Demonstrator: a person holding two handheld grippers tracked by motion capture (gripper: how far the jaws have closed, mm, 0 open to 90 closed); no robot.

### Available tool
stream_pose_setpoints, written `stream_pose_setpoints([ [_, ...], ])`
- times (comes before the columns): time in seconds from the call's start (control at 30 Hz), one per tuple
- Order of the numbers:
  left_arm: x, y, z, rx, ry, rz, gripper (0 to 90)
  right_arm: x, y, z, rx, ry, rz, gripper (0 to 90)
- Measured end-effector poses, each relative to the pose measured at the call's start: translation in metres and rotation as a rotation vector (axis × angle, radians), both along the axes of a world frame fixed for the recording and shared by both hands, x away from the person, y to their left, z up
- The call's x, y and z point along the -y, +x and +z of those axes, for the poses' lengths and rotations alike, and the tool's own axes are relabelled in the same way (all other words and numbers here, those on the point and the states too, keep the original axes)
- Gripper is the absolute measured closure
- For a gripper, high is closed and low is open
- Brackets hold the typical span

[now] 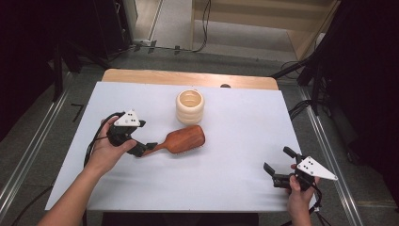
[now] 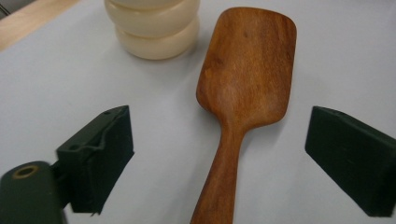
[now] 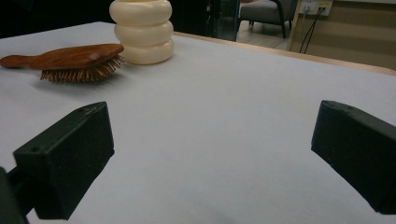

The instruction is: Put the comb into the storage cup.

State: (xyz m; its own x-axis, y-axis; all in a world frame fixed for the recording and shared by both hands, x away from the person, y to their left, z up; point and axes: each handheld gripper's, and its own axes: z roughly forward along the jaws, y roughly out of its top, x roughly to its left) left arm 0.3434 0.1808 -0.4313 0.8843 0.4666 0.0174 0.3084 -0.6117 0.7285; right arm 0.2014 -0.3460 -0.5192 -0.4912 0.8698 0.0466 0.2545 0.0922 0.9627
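High view: a cream ribbed cup (image 1: 190, 106) stands on the worktop (image 1: 235, 141); its contents cannot be told. Just before it lies the wooden hairbrush (image 1: 181, 140), its handle between the left tongs (image 1: 145, 149).

Left gripper view: the tongs are spread around the handle, not touching.

Right gripper view: the right tongs (image 3: 210, 158) are spread, well apart from the hairbrush.

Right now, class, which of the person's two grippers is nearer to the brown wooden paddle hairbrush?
The left. The left gripper straddles the handle of the brown wooden paddle hairbrush with jaws open, not touching it. The right gripper sits far off near the table's right front corner, open and empty.
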Motion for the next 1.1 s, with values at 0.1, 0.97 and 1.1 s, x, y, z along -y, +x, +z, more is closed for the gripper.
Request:
stream_pose_setpoints([
  [0.1, 0.005, 0.003, -0.002, -0.01, 0.037, -0.008, 13.9, 0.0, 0.0, 0.0, 0.001, 0.002, 0.0, 0.0],
  [0.97, 0.04, 0.014, -0.025, -0.093, 0.266, -0.101, 35.8, -0.001, 0.0, 0.0, -0.002, -0.003, 0.001, 0.0],
  [1.1, 0.043, 0.015, -0.031, -0.097, 0.295, -0.1, 37.4, -0.001, 0.0, 0.0, -0.003, -0.004, 0.002, 0.0],
])
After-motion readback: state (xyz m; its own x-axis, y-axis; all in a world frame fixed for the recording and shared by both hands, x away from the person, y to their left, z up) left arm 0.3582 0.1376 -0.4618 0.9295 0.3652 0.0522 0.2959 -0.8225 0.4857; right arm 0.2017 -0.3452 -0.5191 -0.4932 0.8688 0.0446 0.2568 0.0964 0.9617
